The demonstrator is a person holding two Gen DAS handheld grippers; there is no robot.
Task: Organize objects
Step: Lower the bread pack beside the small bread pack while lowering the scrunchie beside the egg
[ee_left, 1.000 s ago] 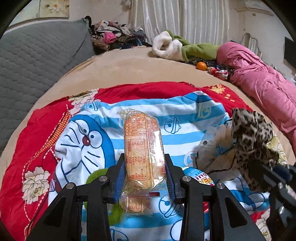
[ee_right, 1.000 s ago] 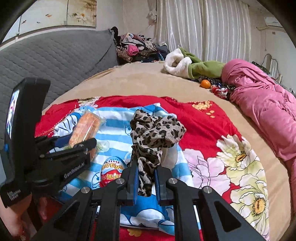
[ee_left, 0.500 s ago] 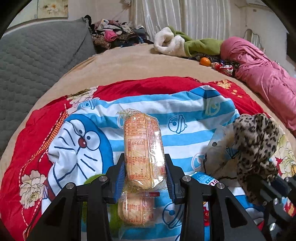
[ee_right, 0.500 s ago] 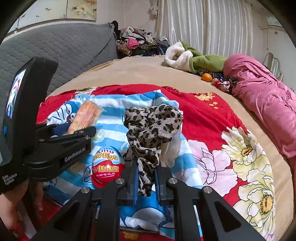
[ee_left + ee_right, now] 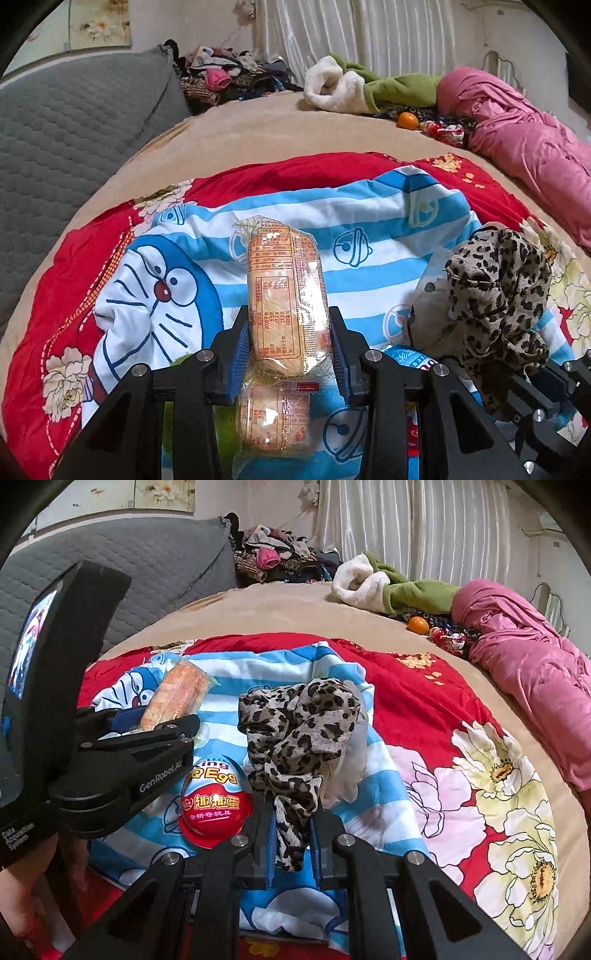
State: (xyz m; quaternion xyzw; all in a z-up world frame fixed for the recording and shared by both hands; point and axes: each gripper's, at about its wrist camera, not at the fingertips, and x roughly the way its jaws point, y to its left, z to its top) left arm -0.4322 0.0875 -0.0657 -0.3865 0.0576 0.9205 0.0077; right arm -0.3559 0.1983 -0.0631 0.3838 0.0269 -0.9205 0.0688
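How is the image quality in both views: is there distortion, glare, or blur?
Left wrist view: strong fisheye bending with dark corners; the biscuit packet is sharp, its wrapper faintly shiny. Right wrist view: same curved edges; the bright curtain is nearly washed out, the red toy egg shows small glare, and the leopard cloth is in focus.

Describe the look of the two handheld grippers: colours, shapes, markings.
Both are matte black plastic with angular, braced fingers, silver screw heads and ribbed blue pads. The left gripper has white "GenRobot.AI" lettering, a lit screen and a "Data Acquisition System" label. The right gripper shows no lettering.
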